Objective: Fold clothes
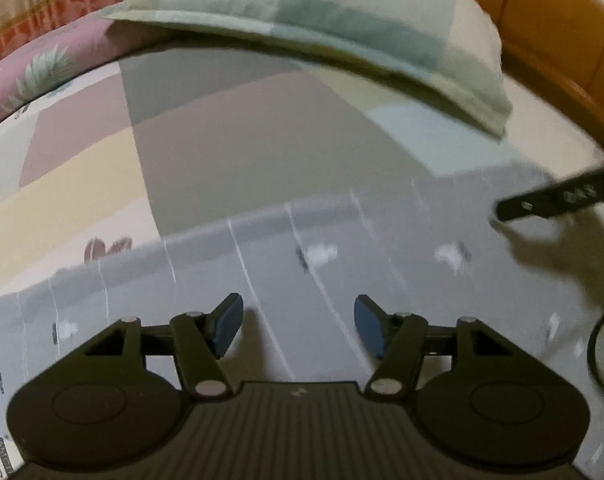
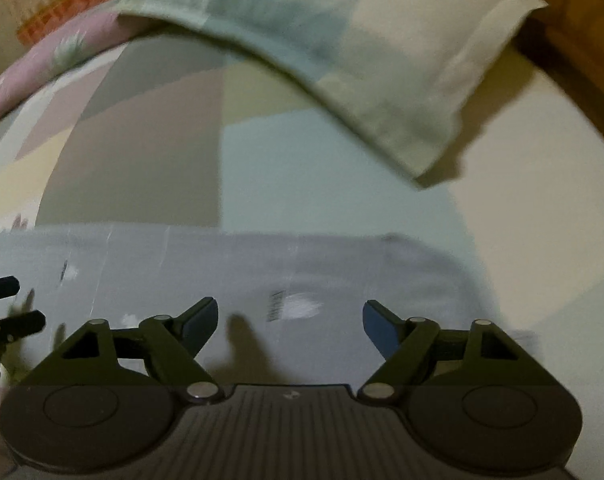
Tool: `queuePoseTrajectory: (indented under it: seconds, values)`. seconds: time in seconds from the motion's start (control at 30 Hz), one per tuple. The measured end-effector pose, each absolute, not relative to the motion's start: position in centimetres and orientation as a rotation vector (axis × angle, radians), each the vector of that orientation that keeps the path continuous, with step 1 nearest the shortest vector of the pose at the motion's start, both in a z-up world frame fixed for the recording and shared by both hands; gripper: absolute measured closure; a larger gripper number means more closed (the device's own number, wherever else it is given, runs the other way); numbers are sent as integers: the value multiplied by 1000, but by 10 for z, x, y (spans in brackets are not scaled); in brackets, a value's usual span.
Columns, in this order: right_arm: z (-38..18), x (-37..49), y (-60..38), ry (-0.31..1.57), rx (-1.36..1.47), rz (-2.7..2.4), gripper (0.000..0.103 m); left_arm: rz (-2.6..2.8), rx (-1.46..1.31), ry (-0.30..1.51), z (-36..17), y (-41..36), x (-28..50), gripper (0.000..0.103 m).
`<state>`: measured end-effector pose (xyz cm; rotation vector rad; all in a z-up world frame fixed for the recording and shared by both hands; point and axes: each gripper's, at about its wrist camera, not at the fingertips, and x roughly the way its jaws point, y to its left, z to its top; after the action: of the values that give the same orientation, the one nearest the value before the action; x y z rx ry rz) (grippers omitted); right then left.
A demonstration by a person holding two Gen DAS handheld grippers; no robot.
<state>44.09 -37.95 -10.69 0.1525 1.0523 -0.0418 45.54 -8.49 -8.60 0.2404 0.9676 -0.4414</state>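
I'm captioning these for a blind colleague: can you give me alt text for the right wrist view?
The right gripper hangs open over a grey garment spread flat on a patchwork bedsheet, nothing between its jaws. A pillow lies beyond, and the left gripper pokes in at the left edge.

Grey garment: one, spread flat, near.
Pillow: one, far.
Patchwork bedsheet: one.
Pink leaf-print bedding: one, far left.
Wooden headboard: one, far right.
Left gripper: one, two blue pads.
Right gripper: one, two blue pads.
Black cable: one, near right.
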Motion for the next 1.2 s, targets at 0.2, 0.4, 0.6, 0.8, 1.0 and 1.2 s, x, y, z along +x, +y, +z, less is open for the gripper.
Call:
queuePoseTrajectory:
  seconds: [0.2, 0.4, 0.6, 0.8, 1.0, 1.2]
  values:
    - [-123, 491, -374, 985, 85, -122, 0, -433, 273, 955, -100, -92, 472, 22]
    - [-100, 482, -404, 971, 181, -57, 8, -433, 286, 927, -85, -103, 473, 29]
    - [-82, 380, -417, 966, 207, -22, 7, -613, 304, 861, -67, -123, 425, 29]
    - [-95, 312, -401, 1015, 138, 19, 7, -716, 399, 916, -80, -152, 407, 28]
    - [-97, 281, -361, 995, -41, 40, 7, -699, 537, 873, -93, -136, 386, 25]
    - [-83, 259, -307, 921, -99, 253, 7, -661, 538, 843, -69, -136, 390, 27]
